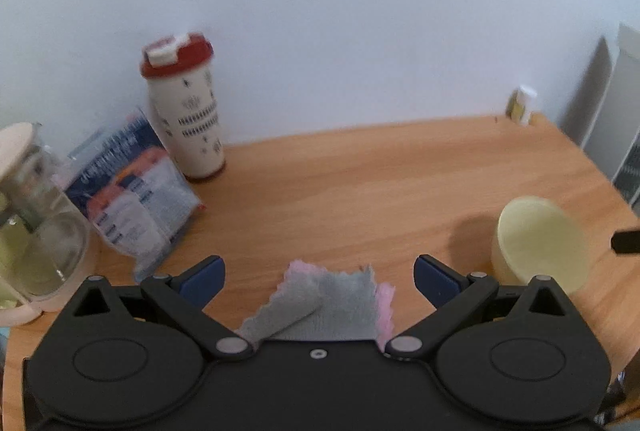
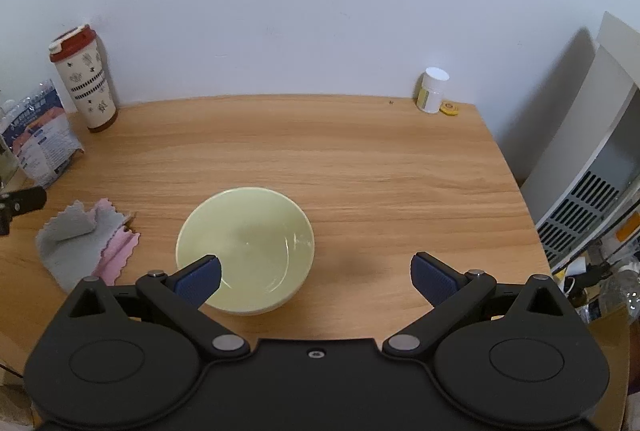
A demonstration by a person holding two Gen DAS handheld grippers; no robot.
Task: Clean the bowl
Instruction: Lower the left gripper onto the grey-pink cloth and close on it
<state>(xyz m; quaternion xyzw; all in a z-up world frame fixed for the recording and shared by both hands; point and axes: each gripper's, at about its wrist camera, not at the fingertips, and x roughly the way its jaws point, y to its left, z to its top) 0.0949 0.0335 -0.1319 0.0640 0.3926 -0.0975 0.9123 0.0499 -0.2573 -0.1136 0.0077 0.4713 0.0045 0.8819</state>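
Note:
A pale yellow-green bowl [image 2: 245, 250] stands upright on the wooden table [image 2: 360, 167]; it also shows at the right of the left wrist view [image 1: 540, 243]. A grey and pink cloth [image 1: 332, 305] lies crumpled on the table, also seen left of the bowl in the right wrist view [image 2: 84, 243]. My left gripper [image 1: 319, 281] is open, above the cloth, not touching it. My right gripper [image 2: 316, 277] is open and empty, its left finger [image 2: 200, 281] over the bowl's near rim.
A red-lidded tumbler [image 1: 186, 111], a blue and white packet [image 1: 132, 191] and a glass jug [image 1: 32, 223] stand at the left by the wall. A small white bottle [image 2: 432, 91] stands at the back right. A white appliance [image 2: 592, 171] is beyond the right edge.

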